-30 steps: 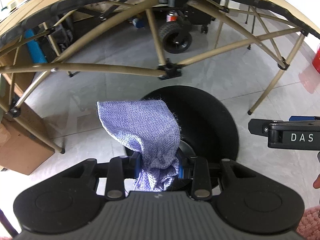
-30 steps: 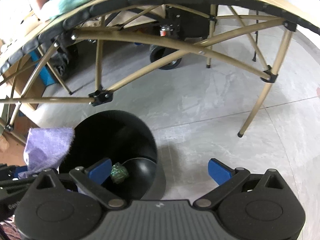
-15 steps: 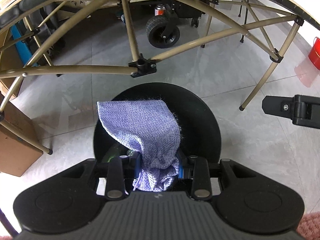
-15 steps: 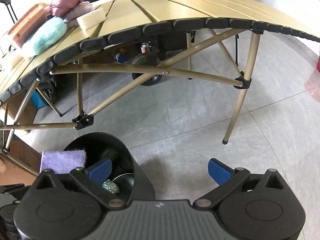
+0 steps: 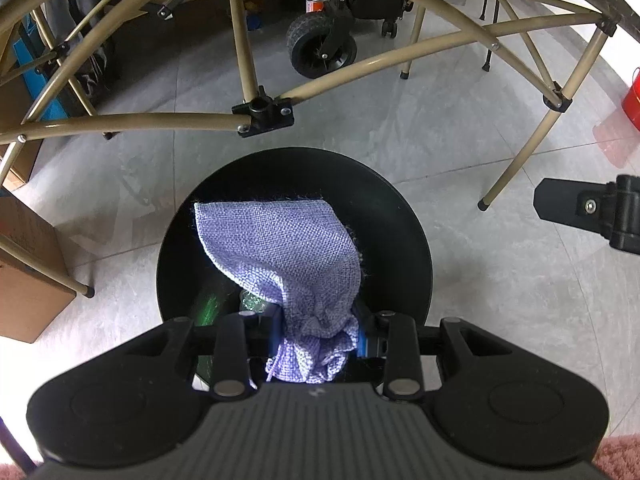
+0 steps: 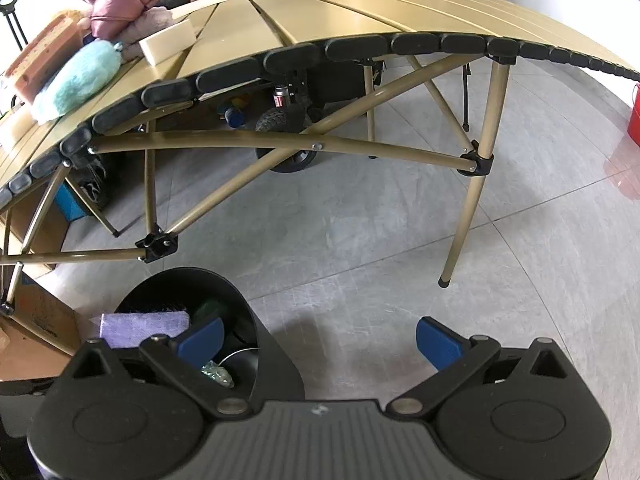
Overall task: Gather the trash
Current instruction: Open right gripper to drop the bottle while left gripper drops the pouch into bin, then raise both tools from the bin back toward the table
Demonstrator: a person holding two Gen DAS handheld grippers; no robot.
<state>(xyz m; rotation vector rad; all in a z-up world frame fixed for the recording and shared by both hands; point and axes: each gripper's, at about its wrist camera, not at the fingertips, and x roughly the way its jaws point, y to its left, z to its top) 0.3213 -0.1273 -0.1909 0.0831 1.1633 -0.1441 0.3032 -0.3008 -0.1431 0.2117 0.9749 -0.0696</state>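
My left gripper (image 5: 318,336) is shut on a purple woven cloth (image 5: 280,248), which hangs over the mouth of a round black trash bin (image 5: 396,248) on the floor. Greenish crumpled trash (image 5: 250,300) lies at the bin's bottom. In the right wrist view the same cloth (image 6: 144,326) shows above the bin (image 6: 276,356) at lower left. My right gripper (image 6: 320,342) stands open and empty, to the right of the bin and above bare floor; its left fingertip (image 6: 202,338) overlaps the bin's mouth. Part of the right gripper (image 5: 588,210) shows at the right edge of the left wrist view.
A tan folding table (image 6: 360,12) with crossed legs (image 5: 262,110) stands just behind the bin; a teal fluffy item (image 6: 76,80), pink clothes (image 6: 116,4) and blocks lie on it. Cardboard boxes (image 5: 24,276) sit at left, a wheeled cart (image 5: 324,46) under the table, a red container (image 6: 634,114) at right.
My left gripper has moved with the cloth from beside the bin to over its mouth. The right gripper has risen and tilted up, so the tabletop has come into its view.
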